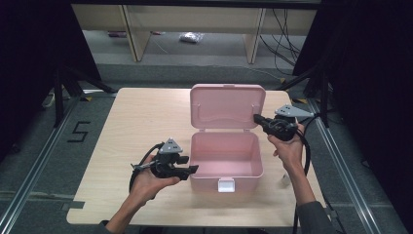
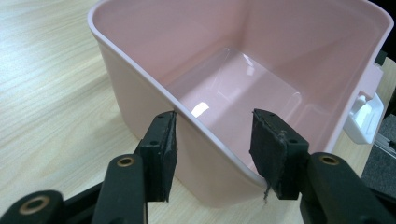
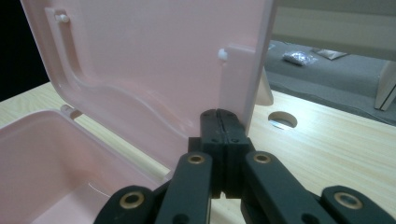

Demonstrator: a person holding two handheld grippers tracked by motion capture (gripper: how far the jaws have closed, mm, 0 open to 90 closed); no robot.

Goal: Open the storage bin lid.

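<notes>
High view: the pink box (image 1: 226, 163) sits mid-counter (image 1: 131, 122), lid (image 1: 228, 107) upright behind; the right tool (image 1: 259, 118) is at the lid's right edge. Left gripper view: the left tool (image 2: 212, 154), spread, straddles the box's near wall. Right gripper view: jaws pressed together beside the lid's edge.

Each black two-jaw left gripper (image 1: 191, 170) and right gripper (image 1: 256, 118) carries a grey three-cornered plate on top, brass-coloured pivot rivets behind its flat pads, and a black trailing cable; a dark grey sleeve (image 1: 311, 214) covers the right forearm.
</notes>
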